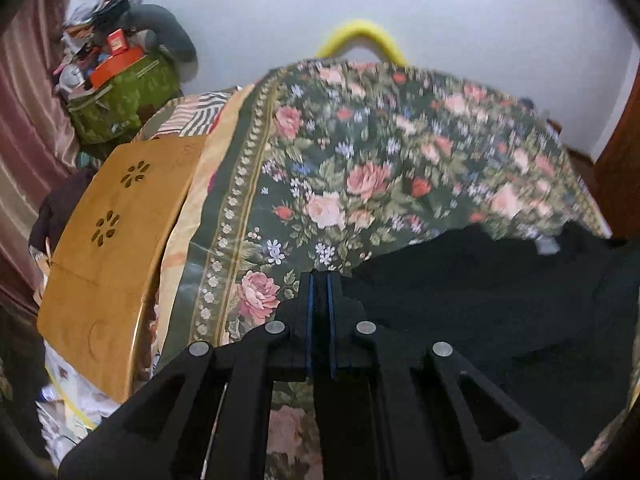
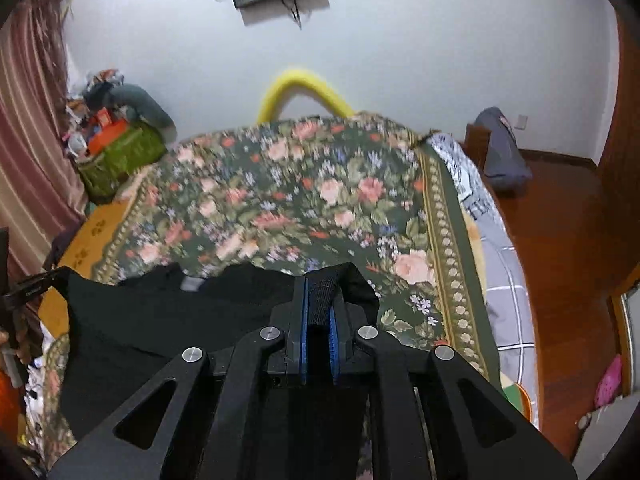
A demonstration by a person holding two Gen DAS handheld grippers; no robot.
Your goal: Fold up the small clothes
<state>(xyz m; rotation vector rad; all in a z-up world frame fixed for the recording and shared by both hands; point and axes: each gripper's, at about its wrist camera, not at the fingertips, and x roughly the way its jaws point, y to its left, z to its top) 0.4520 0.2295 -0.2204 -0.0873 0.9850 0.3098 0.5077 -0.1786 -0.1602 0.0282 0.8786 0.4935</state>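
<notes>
With both the left gripper (image 1: 319, 280) and right gripper (image 2: 319, 292) pinching thin edges of the black garment (image 2: 168, 320) in narrow jaws above the bed (image 2: 320, 208), a slipped corner could collapse the fold.

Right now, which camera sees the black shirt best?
The right wrist view: the shirt spreads wide there, with its neck label showing and an edge pinched in the right gripper. The left wrist view shows only a dark, blurry stretch beside the left gripper.

no text, label or number is legible anywhere.
</notes>
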